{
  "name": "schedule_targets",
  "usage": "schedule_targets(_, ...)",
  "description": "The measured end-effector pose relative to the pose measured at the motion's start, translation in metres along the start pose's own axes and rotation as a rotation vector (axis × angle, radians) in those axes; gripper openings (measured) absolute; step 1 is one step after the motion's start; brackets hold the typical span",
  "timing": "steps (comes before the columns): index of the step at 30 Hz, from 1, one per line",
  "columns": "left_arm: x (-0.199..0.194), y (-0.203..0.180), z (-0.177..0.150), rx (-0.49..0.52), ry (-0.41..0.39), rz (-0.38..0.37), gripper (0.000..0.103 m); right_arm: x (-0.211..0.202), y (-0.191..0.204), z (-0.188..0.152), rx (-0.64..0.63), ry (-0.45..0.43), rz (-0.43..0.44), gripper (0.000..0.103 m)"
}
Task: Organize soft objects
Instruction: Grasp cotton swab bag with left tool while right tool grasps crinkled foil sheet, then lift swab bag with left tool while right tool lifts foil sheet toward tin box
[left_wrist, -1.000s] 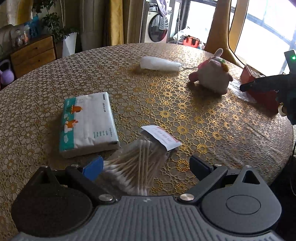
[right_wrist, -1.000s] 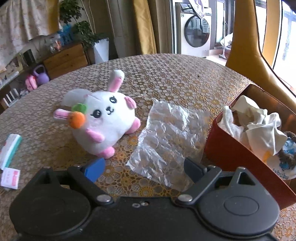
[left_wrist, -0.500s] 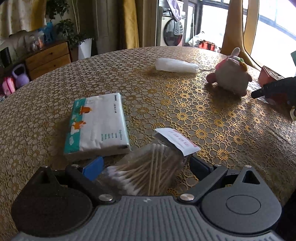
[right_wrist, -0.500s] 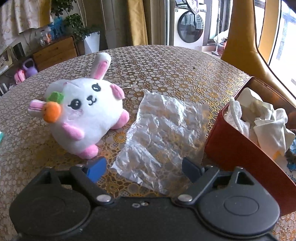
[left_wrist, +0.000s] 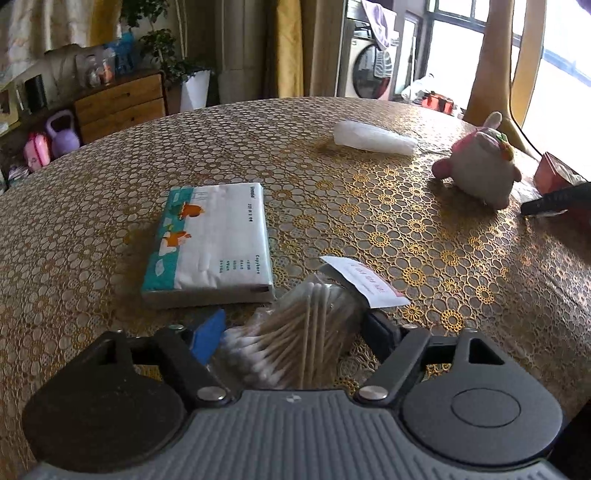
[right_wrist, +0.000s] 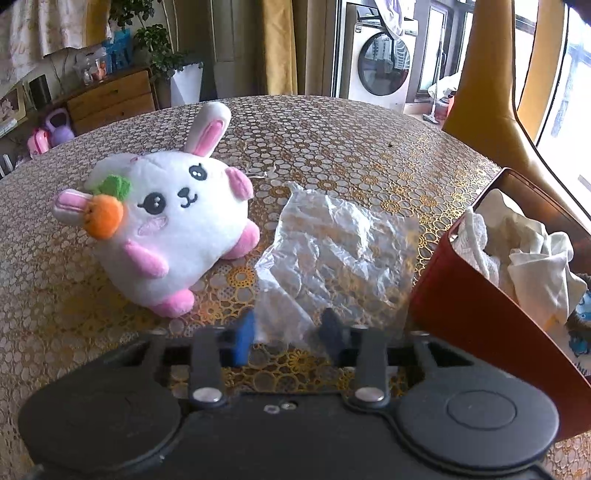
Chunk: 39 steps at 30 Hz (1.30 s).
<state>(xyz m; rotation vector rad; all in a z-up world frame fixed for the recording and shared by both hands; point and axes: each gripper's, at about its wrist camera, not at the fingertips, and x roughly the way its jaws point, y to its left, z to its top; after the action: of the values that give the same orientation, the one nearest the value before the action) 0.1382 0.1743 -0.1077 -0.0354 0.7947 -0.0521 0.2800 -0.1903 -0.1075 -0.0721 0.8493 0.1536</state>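
Observation:
My left gripper (left_wrist: 291, 332) has its jaws around a clear bag of cotton swabs (left_wrist: 303, 339) with a white label, low over the table. A white and teal tissue pack (left_wrist: 212, 245) lies just beyond it. My right gripper (right_wrist: 288, 338) has its jaws narrowed onto the near edge of a crumpled clear plastic bag (right_wrist: 332, 247). A white plush rabbit (right_wrist: 173, 232) with a carrot sits left of that bag; it also shows in the left wrist view (left_wrist: 480, 166). A red box (right_wrist: 480, 317) with white cloths stands to the right.
A rolled white plastic packet (left_wrist: 373, 138) lies at the far side of the round table with its gold lace cloth (left_wrist: 406, 229). A yellow chair (right_wrist: 487, 92) stands behind the red box. A wooden cabinet (left_wrist: 118, 105) and a washing machine (right_wrist: 384, 70) stand beyond the table.
My right gripper's jaws have closed in from wide open onto the clear plastic bag's near edge. My left gripper has moved closer over the cotton swab bag, jaws narrowing around it.

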Motion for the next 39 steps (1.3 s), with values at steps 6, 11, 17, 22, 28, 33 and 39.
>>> schedule_targets(6,-0.005,-0.004,0.001,-0.036,0.007,0.021,0.068,-0.004,-0.003,-0.002,-0.012,-0.003,-0.001,0.007)
schedule_targets(11,-0.011,-0.003,-0.001,-0.111,0.017,0.016,0.063,-0.022,-0.008,-0.006,-0.021,-0.038,0.032,0.005)
schedule_targets(17,-0.024,-0.008,0.0,-0.168,0.027,0.007,0.045,-0.058,-0.013,-0.01,-0.035,-0.097,0.094,0.005)
schedule_targets(22,-0.033,-0.019,-0.002,-0.147,0.02,0.031,0.043,-0.089,-0.019,-0.014,-0.035,-0.137,0.152,0.005)
schedule_targets(28,-0.055,-0.028,0.003,-0.175,-0.003,0.023,0.042,-0.121,-0.026,-0.019,-0.02,-0.172,0.217,0.005)
schedule_targets(33,-0.077,-0.045,0.016,-0.182,-0.028,-0.009,0.042,-0.15,-0.035,-0.024,-0.01,-0.191,0.279,0.005)
schedule_targets(39,-0.092,-0.083,0.04,-0.143,-0.064,-0.073,0.042,-0.178,-0.047,-0.027,-0.012,-0.201,0.325,0.005)
